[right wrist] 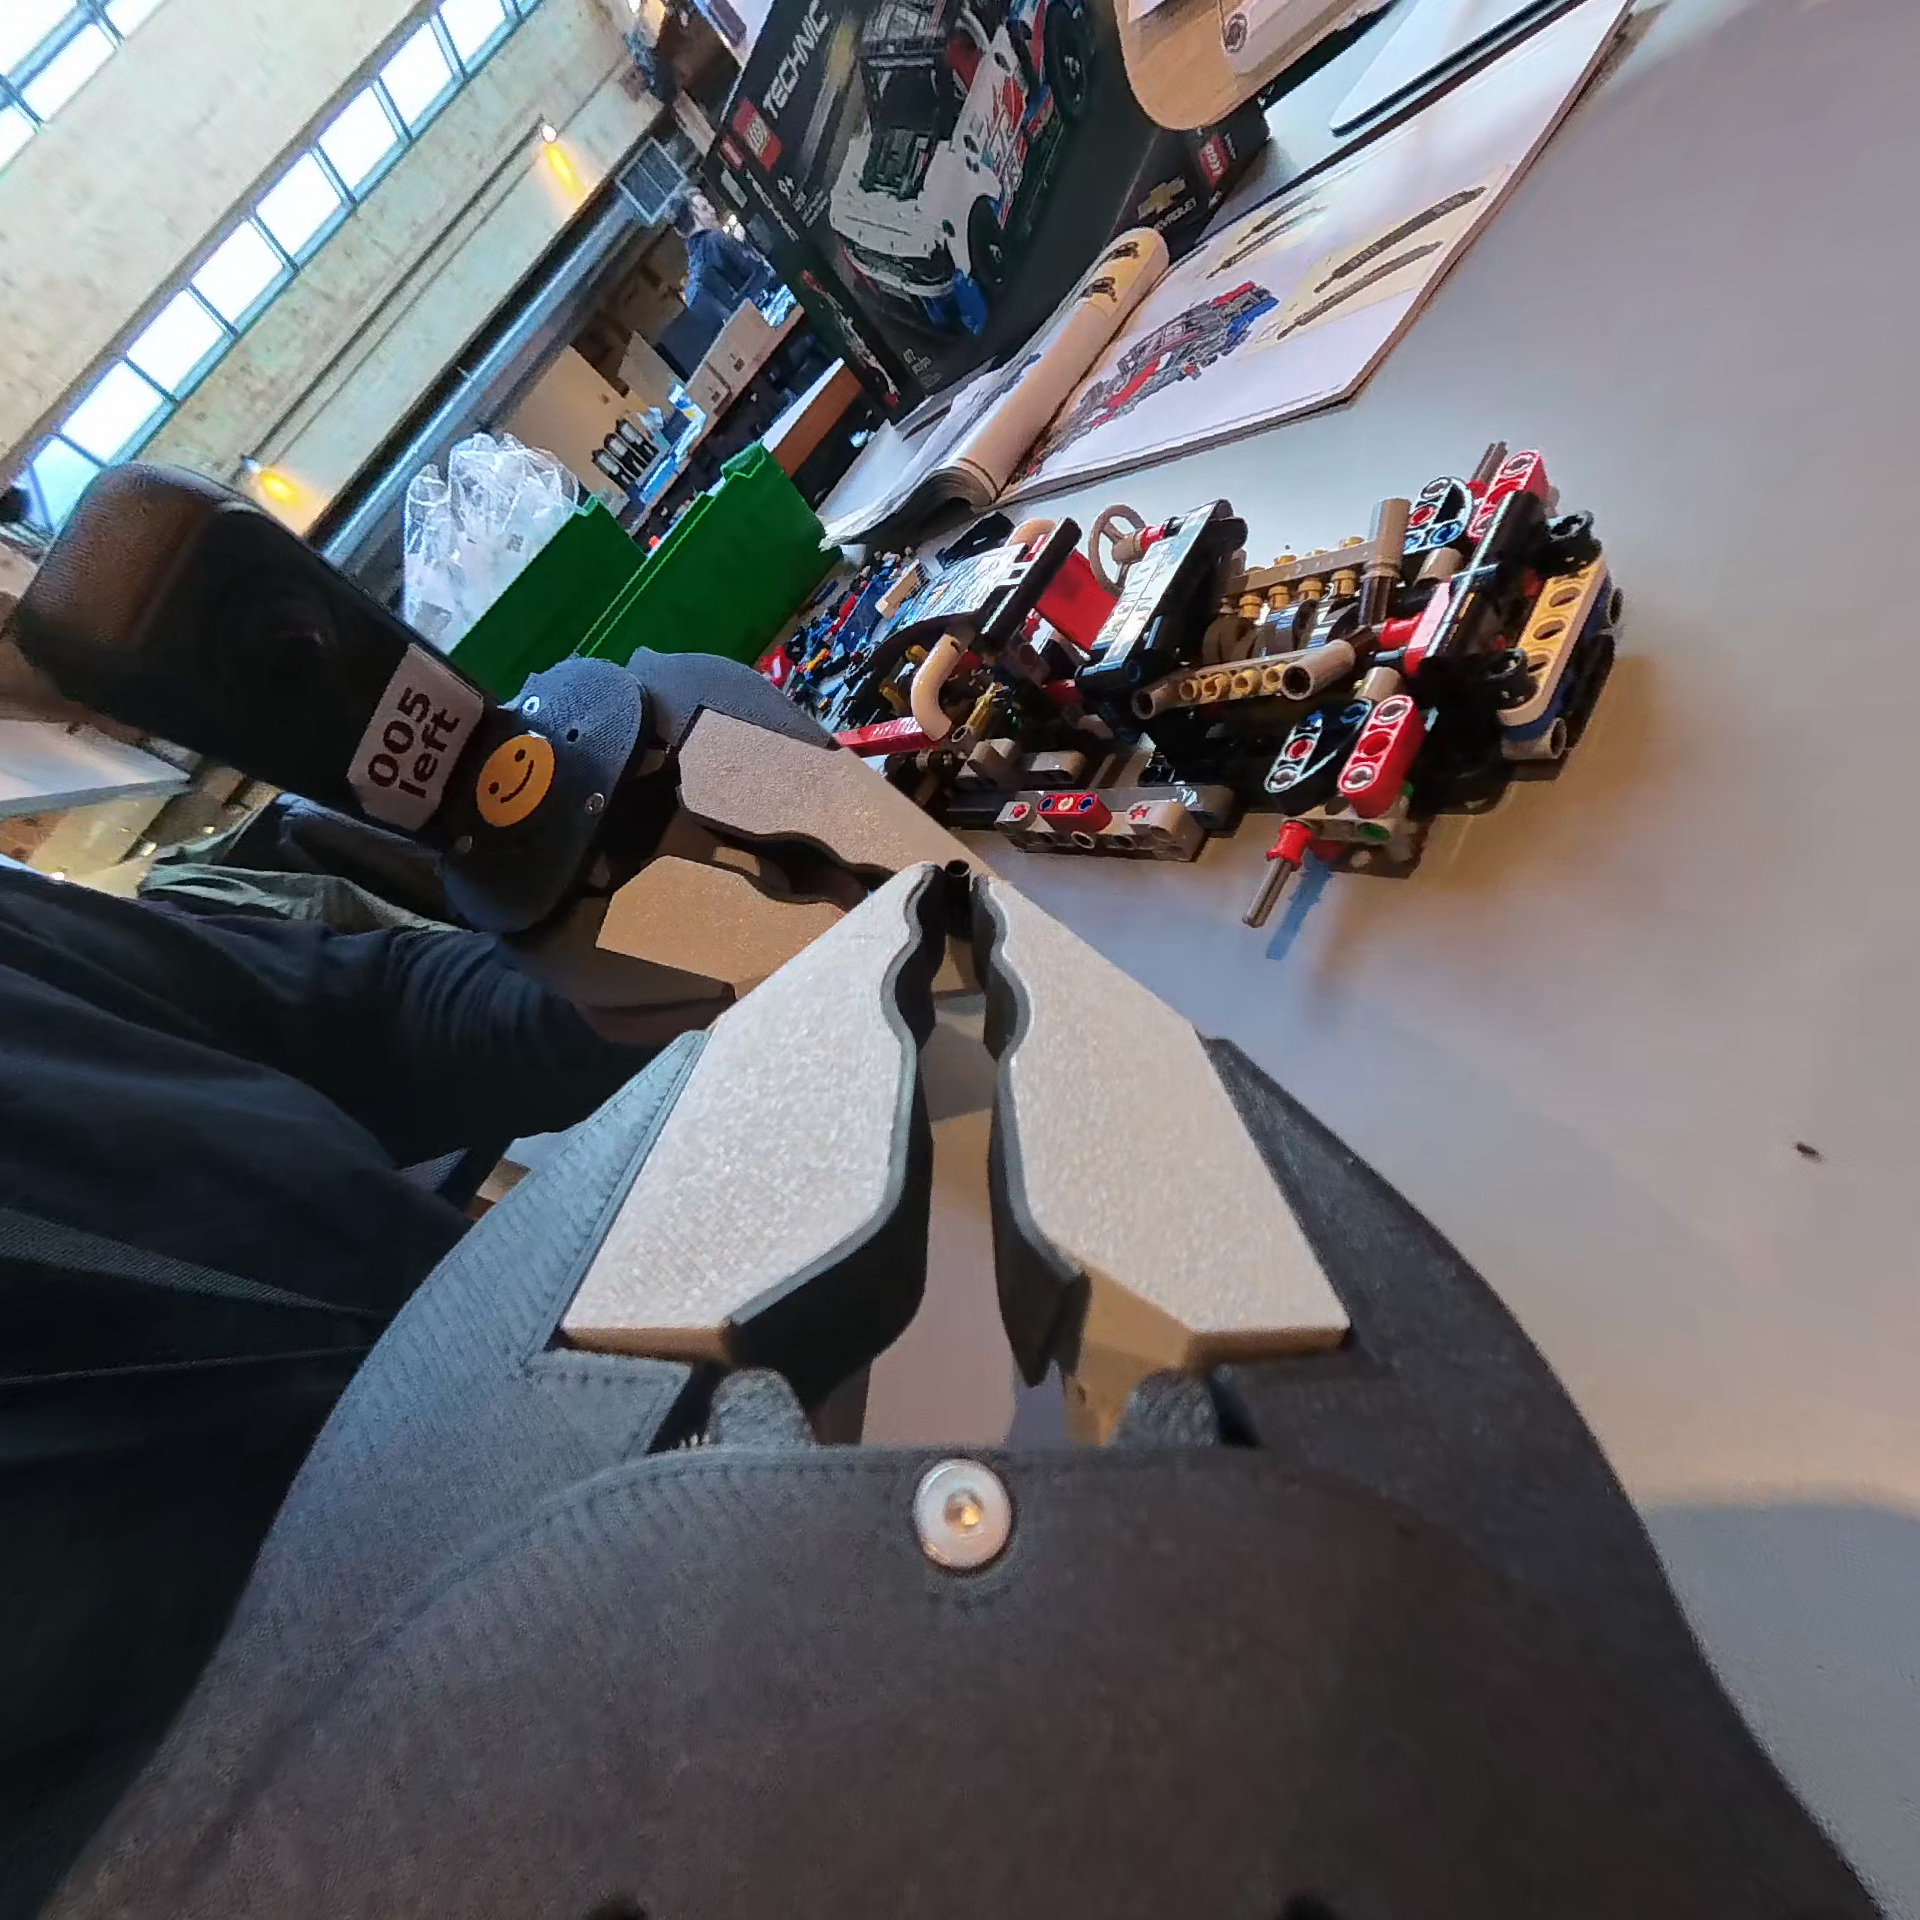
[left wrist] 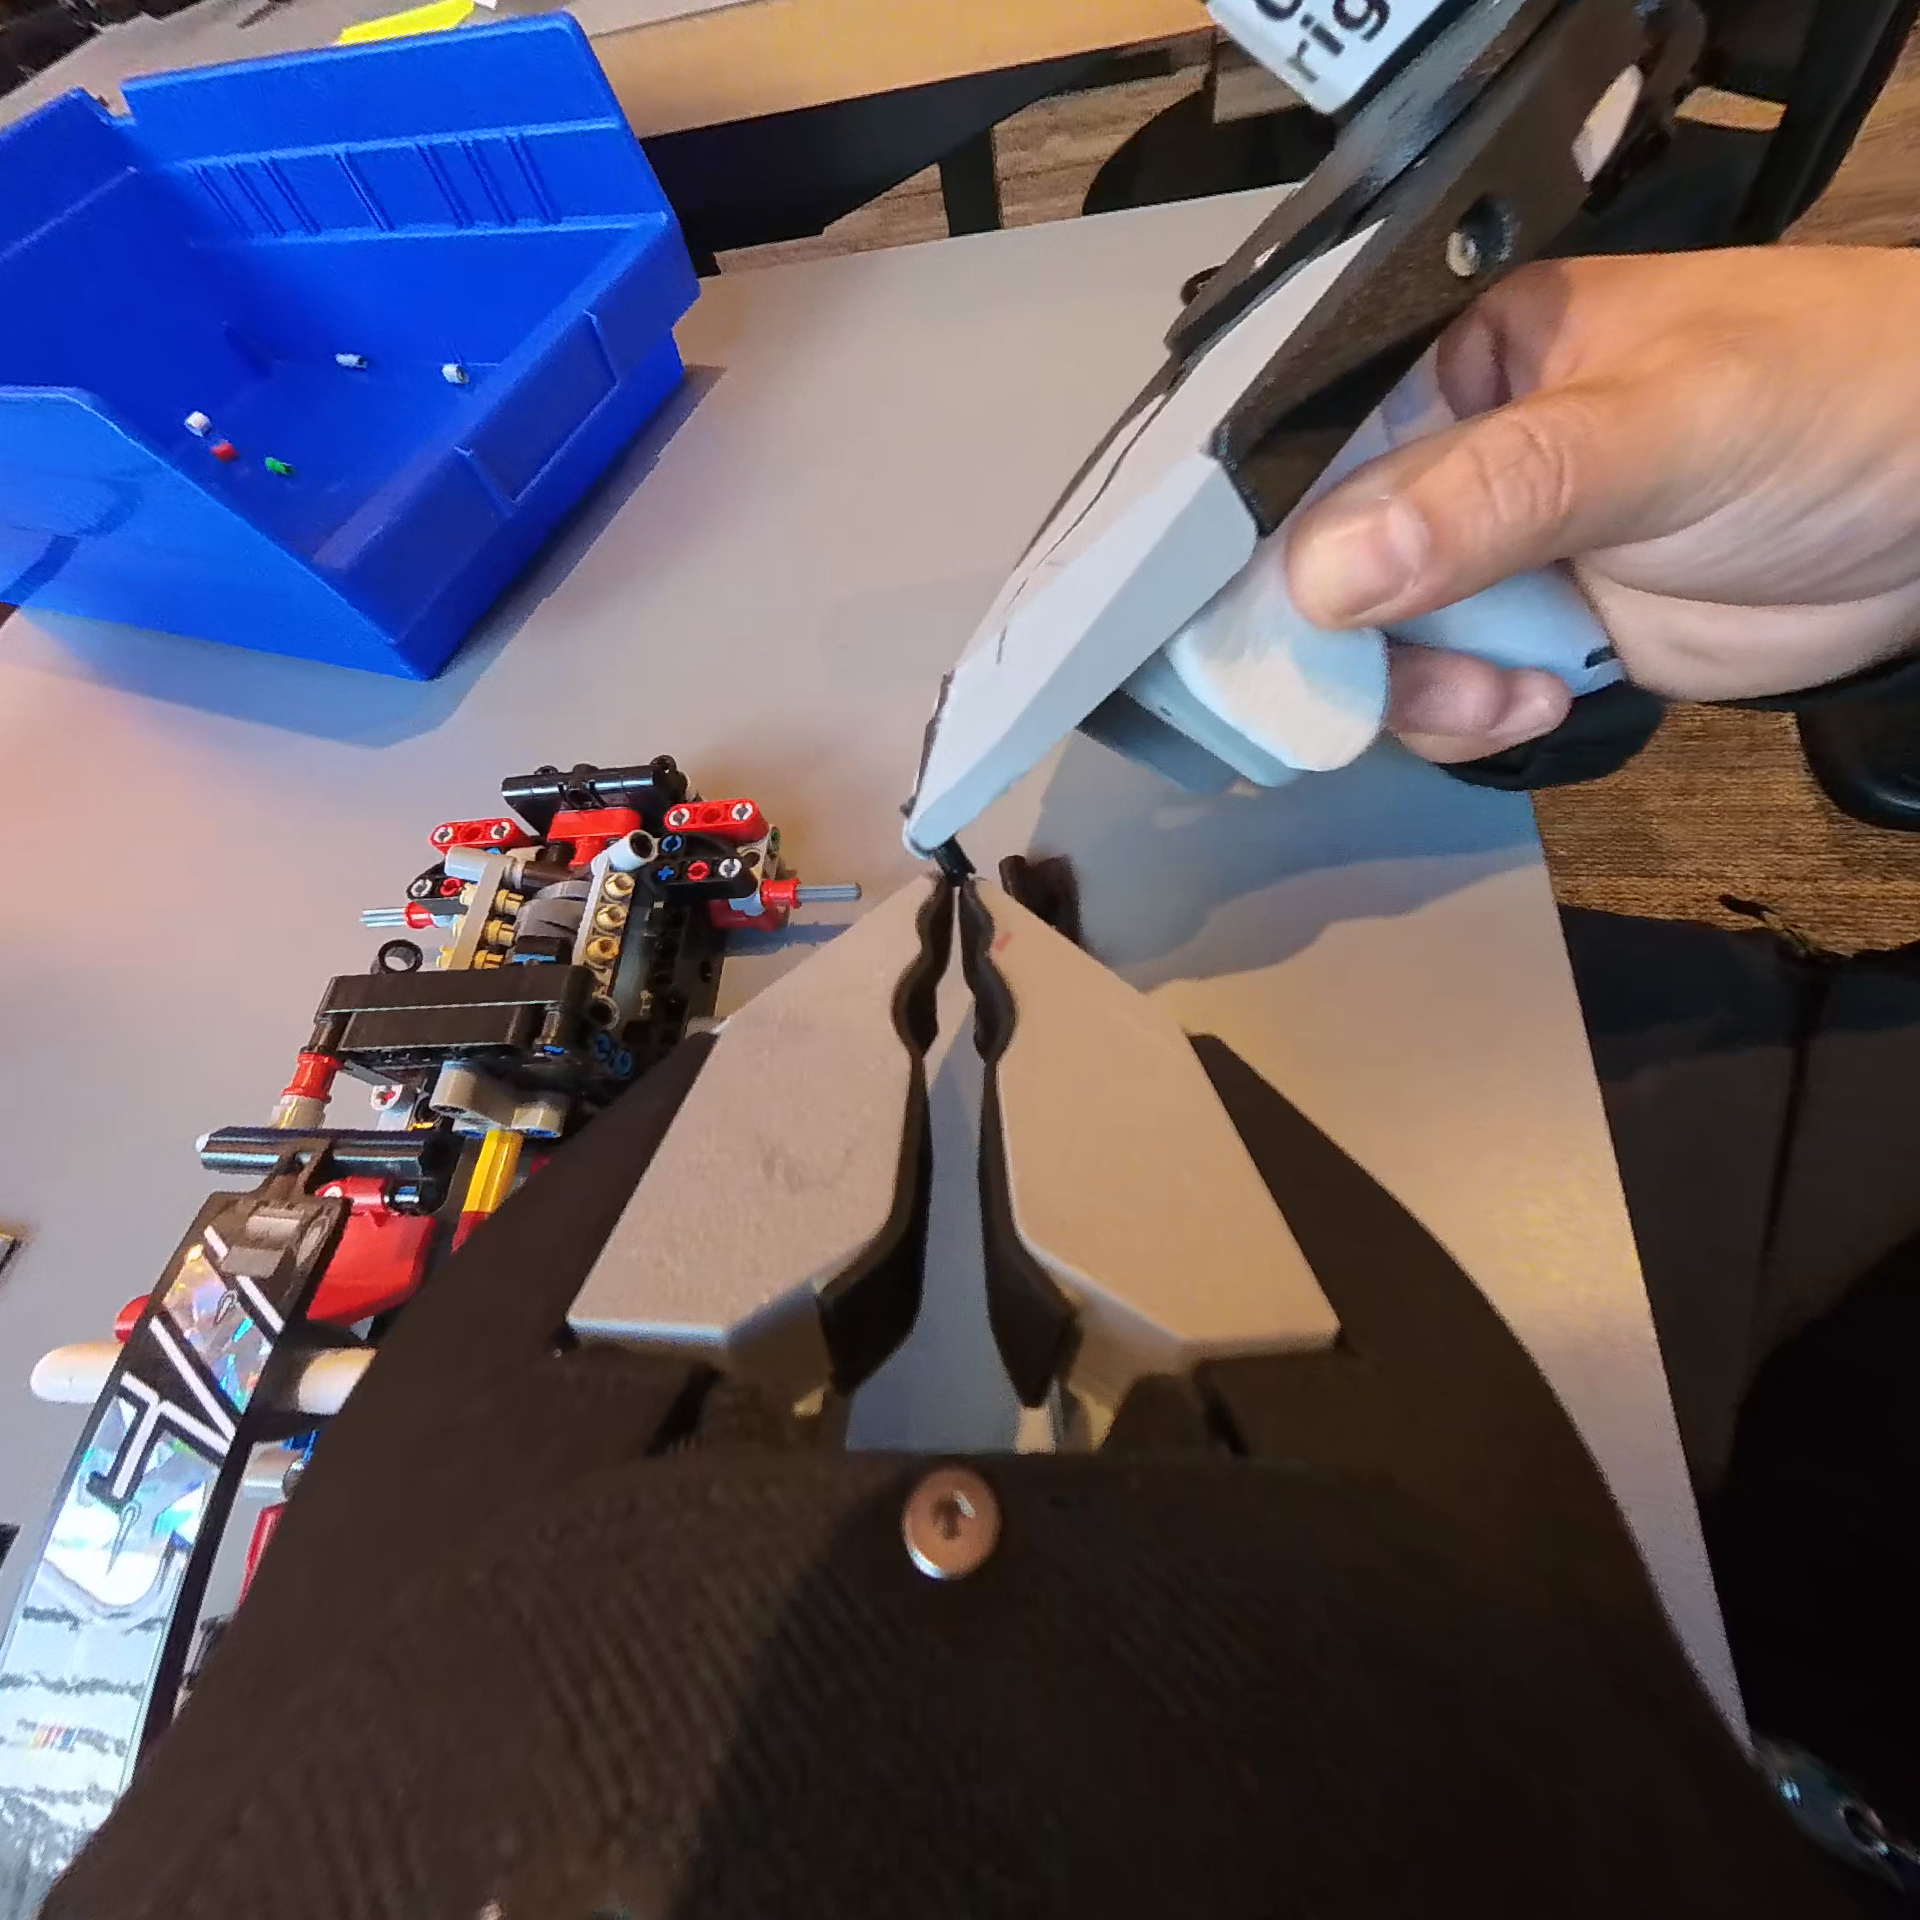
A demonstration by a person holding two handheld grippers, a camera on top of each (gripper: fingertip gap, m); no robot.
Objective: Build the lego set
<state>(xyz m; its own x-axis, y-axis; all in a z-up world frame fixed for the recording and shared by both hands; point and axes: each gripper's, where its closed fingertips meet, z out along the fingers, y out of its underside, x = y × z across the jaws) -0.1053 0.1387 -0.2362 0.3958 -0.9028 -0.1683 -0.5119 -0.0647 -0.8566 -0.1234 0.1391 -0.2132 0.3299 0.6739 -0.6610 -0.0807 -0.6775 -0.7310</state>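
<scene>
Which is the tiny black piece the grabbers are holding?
Find the half-built car on the grey table. Just right of it, the left gripper and right gripper meet tip to tip. The small black pin sits pinched there, off the car.

The bin (left wrist: 343,343) is bright blue, and the loose bits in it are white, red and green. The table (left wrist: 831,520) is pale grey. The lego chassis (left wrist: 551,935) mixes black, red, grey and tan beams, with a yellow axle and small blue pins — a long black panel (left wrist: 156,1455) on it carries white stripes and shiny, rainbow-tinted foil. The left gripper (left wrist: 951,894) has light grey fingers with black inner pads on a black, finely ribbed body; the right gripper (right wrist: 956,894) has the same colours, and the pin (right wrist: 953,883) at its tips is black. Two bins (right wrist: 675,582) farther off are green. The set's box (right wrist: 935,208) is black — its pictured car is white with red and blue.
</scene>
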